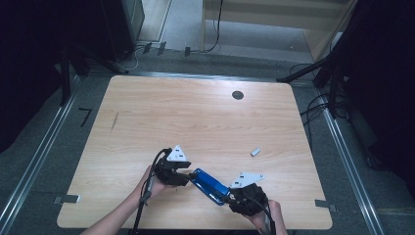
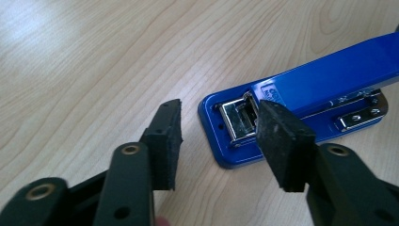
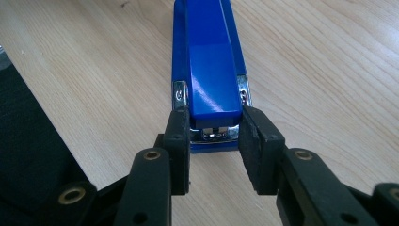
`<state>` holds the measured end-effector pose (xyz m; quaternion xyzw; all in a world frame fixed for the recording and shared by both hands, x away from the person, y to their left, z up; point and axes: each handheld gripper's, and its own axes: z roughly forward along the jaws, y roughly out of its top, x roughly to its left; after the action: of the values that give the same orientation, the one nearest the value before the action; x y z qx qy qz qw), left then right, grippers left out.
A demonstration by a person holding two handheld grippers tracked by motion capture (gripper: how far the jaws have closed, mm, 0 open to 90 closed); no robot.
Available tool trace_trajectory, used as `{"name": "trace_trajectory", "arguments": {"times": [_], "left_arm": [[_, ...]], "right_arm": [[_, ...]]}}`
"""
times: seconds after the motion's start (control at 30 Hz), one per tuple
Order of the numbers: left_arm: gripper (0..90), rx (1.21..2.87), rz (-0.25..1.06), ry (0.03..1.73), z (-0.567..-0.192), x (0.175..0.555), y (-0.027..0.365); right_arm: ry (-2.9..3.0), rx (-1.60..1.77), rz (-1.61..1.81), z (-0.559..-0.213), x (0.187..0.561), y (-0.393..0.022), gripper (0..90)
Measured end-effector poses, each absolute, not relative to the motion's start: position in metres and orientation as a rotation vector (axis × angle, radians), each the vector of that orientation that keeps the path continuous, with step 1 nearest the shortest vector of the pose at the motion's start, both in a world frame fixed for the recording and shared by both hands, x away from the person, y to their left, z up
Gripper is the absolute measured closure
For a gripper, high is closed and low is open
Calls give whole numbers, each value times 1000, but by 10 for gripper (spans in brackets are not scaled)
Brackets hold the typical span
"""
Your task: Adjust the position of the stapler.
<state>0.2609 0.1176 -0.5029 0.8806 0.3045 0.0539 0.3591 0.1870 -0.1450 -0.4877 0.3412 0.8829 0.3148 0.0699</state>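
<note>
Table [image 1: 147, 103]: light wood, lit from above.
Floor [image 1: 39, 161]: grey, with metal rails.
Surroundings: dark; cables lay behind.

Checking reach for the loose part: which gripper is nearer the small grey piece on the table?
Right. The right gripper sits at the blue stapler's near end, below and left of the small grey piece. The left gripper is farther left, at the stapler's other end.

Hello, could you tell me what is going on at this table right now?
A person is working on a blue stapler lying on the wooden table with two hand-held grippers. The right gripper has its fingers on either side of the stapler's rear end, apparently gripping it. The left gripper is open at the front end, one finger over the metal anvil plate, not closed on anything. A small grey piece lies apart on the table.
</note>
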Motion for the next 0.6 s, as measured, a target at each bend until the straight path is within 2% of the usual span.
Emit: {"name": "trace_trajectory", "arguments": {"times": [0.1,0.3,0.6], "left_arm": [[419,2277,116,748,-502,260,116],[346,2319,107,663,-505,254,104],[284,2351,96,585,-513,254,88]], "right_arm": [[2668,1009,944,-487,188,-146,670],[2682,975,947,-487,190,-147,670],[2680,962,928,-486,192,-149,669]]}}
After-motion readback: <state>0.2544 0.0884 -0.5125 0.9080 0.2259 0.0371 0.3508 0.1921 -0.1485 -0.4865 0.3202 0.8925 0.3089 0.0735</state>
